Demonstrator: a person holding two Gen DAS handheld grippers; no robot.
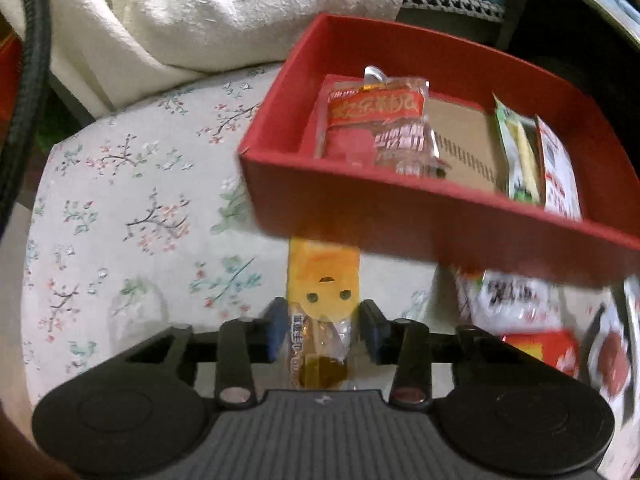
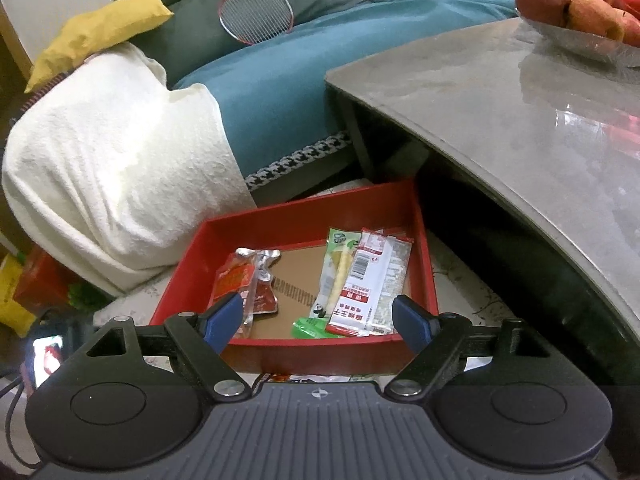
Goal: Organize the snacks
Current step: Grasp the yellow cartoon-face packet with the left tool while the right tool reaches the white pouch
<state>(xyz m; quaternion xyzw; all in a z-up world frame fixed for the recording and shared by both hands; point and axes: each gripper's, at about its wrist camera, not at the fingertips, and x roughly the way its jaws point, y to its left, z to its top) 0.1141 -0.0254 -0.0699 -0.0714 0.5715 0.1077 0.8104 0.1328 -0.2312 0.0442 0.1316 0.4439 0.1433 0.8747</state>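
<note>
Your left gripper (image 1: 322, 330) has its jaws clamped on a long yellow plastic snack packet (image 1: 322, 280), lying on the floral cloth (image 1: 132, 208) just before the red cardboard box (image 1: 400, 216). Your right gripper (image 2: 318, 322) hangs over that box, jaws apart and empty.

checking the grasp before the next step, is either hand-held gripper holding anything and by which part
The left hand-held gripper pinches the yellow snack packet near its clear lower end. The right hand-held gripper is open and empty.

A surface (image 1: 120, 200) with a flower cloth holds a red box (image 1: 400, 216), a yellow snack pack (image 1: 324, 280) and more snack packs (image 1: 516, 300).
</note>
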